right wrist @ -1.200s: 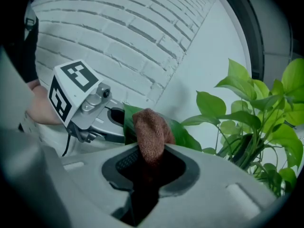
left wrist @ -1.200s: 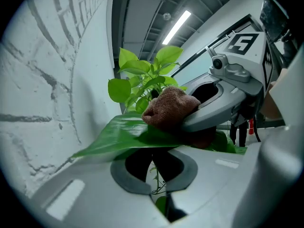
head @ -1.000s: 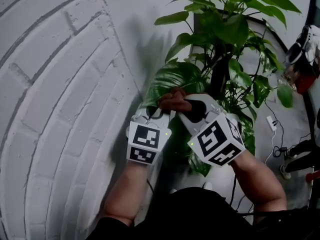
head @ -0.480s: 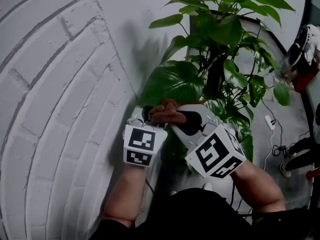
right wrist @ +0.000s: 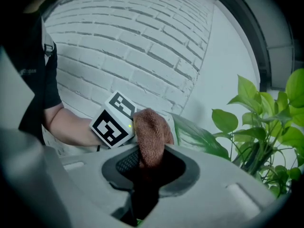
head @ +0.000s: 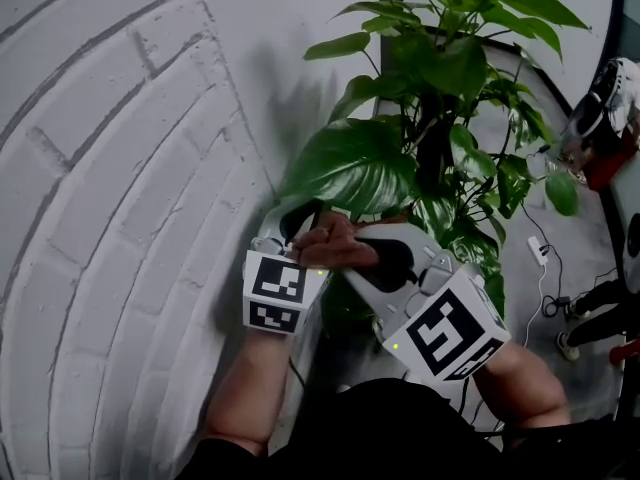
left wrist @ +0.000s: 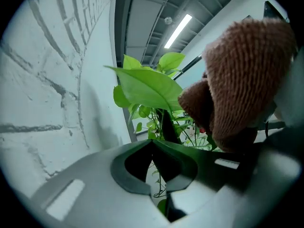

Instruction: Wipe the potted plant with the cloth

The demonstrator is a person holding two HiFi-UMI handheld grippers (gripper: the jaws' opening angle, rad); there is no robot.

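1. The cloth (head: pixel 335 245) is a brown knitted wad, bunched up just below the near edge of the large leaf (head: pixel 350 165). Whether it touches that edge cannot be told.
2. The right gripper (right wrist: pixel 148 161) comes in from below and to the right of the large leaf with its jaws clamped on the cloth. The lower end is pinched between the pads and the rest stands up out of them (a rounded lump, not a flat sheet).
3. The large leaf is the broadest and lowest one on the potted plant (head: pixel 440 88). It spreads out to the left of the dark central stem (head: pixel 433 158), and smaller leaves rise above it and to its right.
4. The left gripper (left wrist: pixel 152 141) sits just below the large leaf's left side, right beside the cloth. Its jaw tips meet with nothing between them. In its own view the large leaf hangs above the tips and the cloth looms to the leaf's right.
5. The left marker cube (head: pixel 275 293) lies below the large leaf. The right marker cube (head: pixel 452 333) lies lower and further right. A bare forearm (head: pixel 245 393) runs back from the left cube towards the person.
6. The white brick wall (head: pixel 100 168) fills everything to the left of the large leaf and carries the leaf's shadow.
7. Well to the right of the large leaf, past the foliage, a white plug and cable (head: pixel 541 246) lie on the floor. High above the leaf in the left gripper view, a light strip (left wrist: pixel 178 31) glows on the ceiling.
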